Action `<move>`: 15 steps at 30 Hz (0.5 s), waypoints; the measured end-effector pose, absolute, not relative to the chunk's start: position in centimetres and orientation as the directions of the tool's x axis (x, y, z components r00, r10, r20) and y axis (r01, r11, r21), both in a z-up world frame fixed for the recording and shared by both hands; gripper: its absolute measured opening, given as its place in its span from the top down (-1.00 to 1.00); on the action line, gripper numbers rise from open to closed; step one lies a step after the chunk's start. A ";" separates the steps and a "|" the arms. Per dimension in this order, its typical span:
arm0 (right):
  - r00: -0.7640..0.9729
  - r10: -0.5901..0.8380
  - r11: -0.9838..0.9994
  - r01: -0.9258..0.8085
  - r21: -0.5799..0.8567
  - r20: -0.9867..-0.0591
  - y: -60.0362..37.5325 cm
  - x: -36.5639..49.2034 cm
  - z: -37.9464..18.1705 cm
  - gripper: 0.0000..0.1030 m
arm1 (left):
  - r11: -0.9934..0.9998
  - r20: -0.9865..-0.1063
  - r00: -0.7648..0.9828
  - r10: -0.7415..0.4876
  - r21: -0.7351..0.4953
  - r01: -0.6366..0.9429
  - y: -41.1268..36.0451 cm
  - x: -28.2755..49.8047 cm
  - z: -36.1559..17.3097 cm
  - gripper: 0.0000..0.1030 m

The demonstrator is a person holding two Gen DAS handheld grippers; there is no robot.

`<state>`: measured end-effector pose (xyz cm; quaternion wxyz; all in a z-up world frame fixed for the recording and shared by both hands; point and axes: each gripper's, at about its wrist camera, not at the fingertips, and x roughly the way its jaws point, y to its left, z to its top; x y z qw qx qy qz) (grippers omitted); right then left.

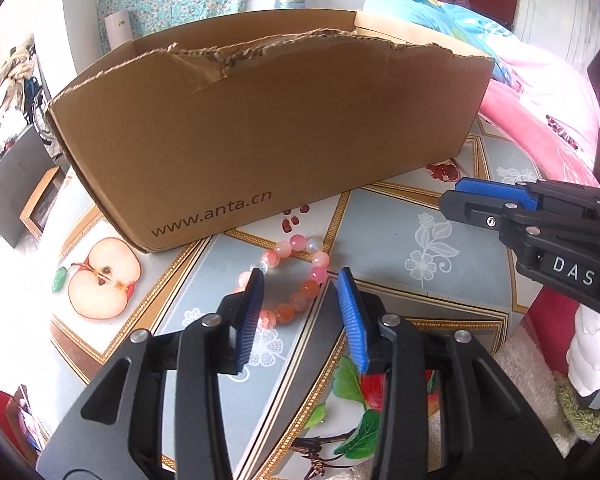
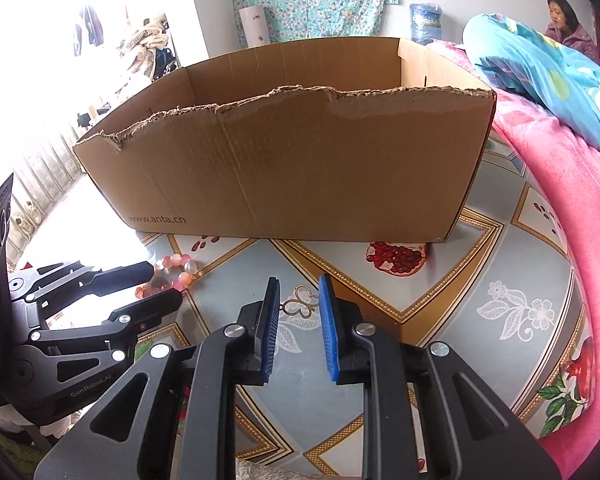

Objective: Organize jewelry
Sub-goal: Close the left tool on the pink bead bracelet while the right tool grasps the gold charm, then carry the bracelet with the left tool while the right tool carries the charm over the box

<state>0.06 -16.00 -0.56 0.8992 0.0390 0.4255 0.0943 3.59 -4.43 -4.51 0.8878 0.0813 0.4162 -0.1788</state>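
Our left gripper [image 1: 300, 280] straddles the bracelet [image 1: 290, 276] on the worktop [image 1: 440, 216] with jaws apart, pads not pressing. Our right gripper [image 2: 299, 286] is slightly parted and empty above a brooch [image 2: 298, 300]. The box [image 2: 284, 160] looks empty; both pieces remain unstored.

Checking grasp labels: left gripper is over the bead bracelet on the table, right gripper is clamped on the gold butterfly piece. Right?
Not quite. The right wrist view shows the right gripper open, the gold butterfly piece lying loose between its pads. The left gripper is over the bead bracelet.
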 end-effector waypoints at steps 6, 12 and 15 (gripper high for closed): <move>0.614 0.223 0.975 -0.136 0.177 -0.757 -16.6 0.6 -0.7 0.61 | 0.922 -0.772 0.602 -0.203 0.055 0.382 -5.1 3.9 -4.7 0.41; 0.591 0.271 0.962 -0.139 0.235 -0.760 -17.0 1.1 -0.3 0.61 | 0.911 -0.789 0.579 -0.204 0.064 0.408 -5.6 4.1 -4.3 0.84; 0.593 0.286 0.957 -0.135 0.258 -0.753 -17.2 1.0 0.4 0.61 | 0.910 -0.784 0.567 -0.253 0.008 0.415 -5.0 4.1 -2.9 0.84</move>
